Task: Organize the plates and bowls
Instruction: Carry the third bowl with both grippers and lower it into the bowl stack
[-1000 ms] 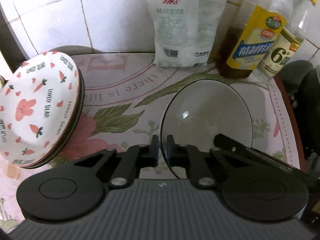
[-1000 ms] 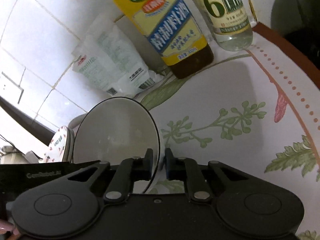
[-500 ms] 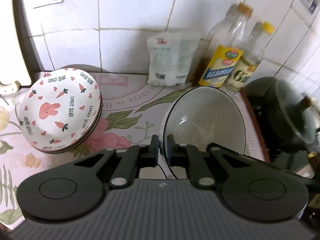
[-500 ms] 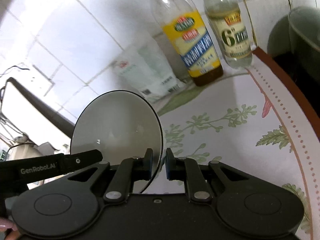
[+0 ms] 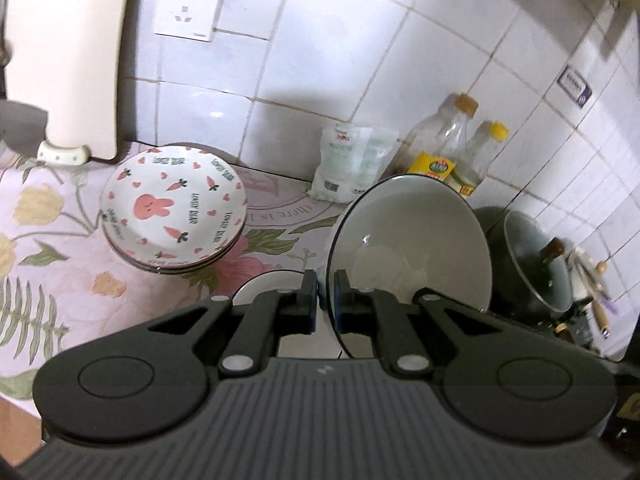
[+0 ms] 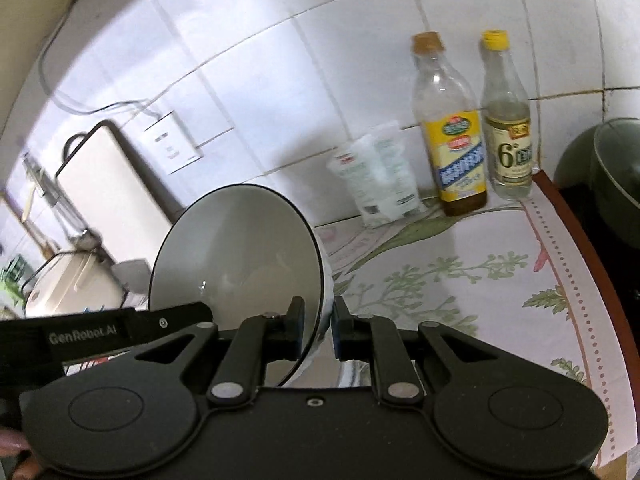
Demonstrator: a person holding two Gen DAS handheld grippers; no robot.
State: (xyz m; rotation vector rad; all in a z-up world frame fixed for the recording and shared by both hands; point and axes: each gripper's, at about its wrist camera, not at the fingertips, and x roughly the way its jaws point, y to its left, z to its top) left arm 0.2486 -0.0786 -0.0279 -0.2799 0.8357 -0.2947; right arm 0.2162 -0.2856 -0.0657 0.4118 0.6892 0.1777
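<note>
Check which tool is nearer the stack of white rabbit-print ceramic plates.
Left. The left tool grips the round grey bowl on the rim beside the rabbit-print plates; the right tool holds its far rim.

Each hand-held gripper (image 5: 326, 294) (image 6: 317, 330) was matte black, with silver pivot screws, round side discs and a ribbed grey body.

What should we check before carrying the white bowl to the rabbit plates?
1. Left gripper jaws pinch the white bowl's rim: ok.
2. Right gripper jaws on the rim: ok, though slightly wider.
3. Bowl clear of the tablecloth: ok.
4. Bowl level: not ok, steeply tilted.
5. Rabbit plate stack top free: ok.
6. Bottles away from the path: ok.
</note>
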